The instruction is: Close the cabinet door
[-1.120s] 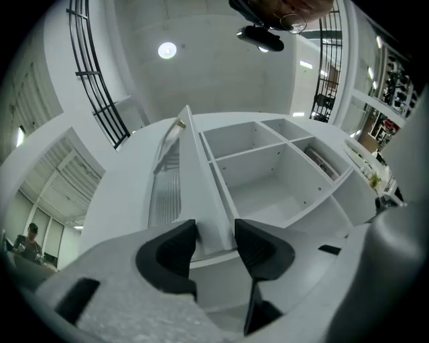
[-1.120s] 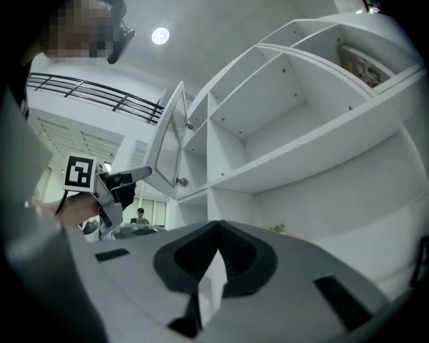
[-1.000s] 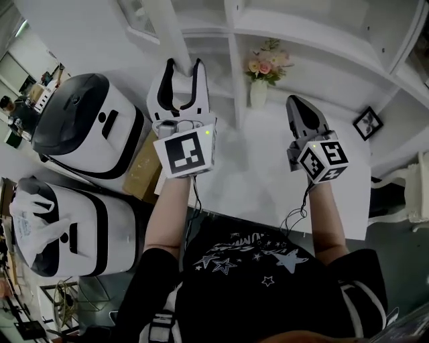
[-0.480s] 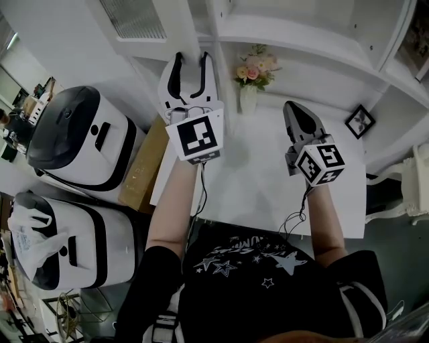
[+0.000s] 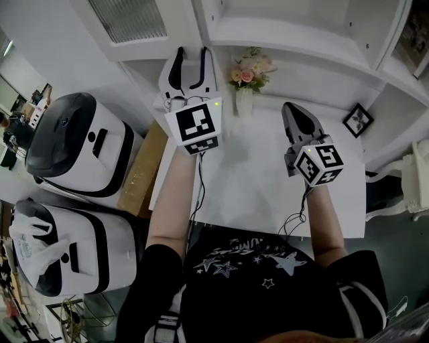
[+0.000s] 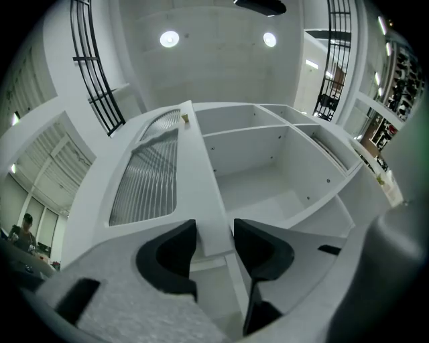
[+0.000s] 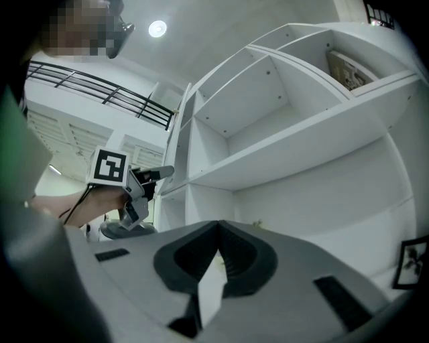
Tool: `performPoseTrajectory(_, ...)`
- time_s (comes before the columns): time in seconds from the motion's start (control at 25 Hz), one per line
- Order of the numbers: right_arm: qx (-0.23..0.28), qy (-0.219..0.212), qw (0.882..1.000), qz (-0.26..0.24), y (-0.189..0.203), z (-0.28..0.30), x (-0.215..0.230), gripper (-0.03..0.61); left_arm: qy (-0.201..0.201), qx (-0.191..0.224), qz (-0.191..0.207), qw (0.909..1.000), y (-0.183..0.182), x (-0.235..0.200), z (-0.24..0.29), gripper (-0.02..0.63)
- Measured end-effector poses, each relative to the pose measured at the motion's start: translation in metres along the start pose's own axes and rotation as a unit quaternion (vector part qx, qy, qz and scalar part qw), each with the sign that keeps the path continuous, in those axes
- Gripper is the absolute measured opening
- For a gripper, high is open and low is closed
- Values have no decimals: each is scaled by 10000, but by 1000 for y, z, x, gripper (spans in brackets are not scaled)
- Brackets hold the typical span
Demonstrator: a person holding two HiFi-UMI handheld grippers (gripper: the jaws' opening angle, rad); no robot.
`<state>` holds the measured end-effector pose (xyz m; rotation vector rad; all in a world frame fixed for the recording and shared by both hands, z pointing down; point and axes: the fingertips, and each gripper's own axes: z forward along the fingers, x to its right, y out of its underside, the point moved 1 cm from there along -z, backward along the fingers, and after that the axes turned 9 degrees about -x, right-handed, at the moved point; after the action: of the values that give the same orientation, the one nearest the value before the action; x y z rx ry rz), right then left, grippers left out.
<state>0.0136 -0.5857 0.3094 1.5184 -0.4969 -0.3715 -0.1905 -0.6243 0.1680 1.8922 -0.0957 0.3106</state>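
Observation:
The white cabinet door has a ribbed glass pane and stands ajar at the left of the open shelves. My left gripper is shut on the door's lower free edge, one black pad on each face. In the head view the left gripper reaches up to the door near the cabinet's upright. My right gripper hovers over the white table, shut and holding nothing; its own view shows the jaws of the right gripper meeting at the tips.
A vase of flowers and a small picture frame stand on the white table under the shelves. Two white-and-black machines and a cardboard box sit to the left of the table.
My left gripper has moved right and toward the cabinet with the door's edge in it, and the door has swung along. The right gripper has stayed about where it was.

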Motion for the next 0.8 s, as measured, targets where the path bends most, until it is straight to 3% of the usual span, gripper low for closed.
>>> performPoseTrajectory(0.8,46,219,9997,50,0,-2,24,6,242,-166,-157,9994,12,4,41,169)
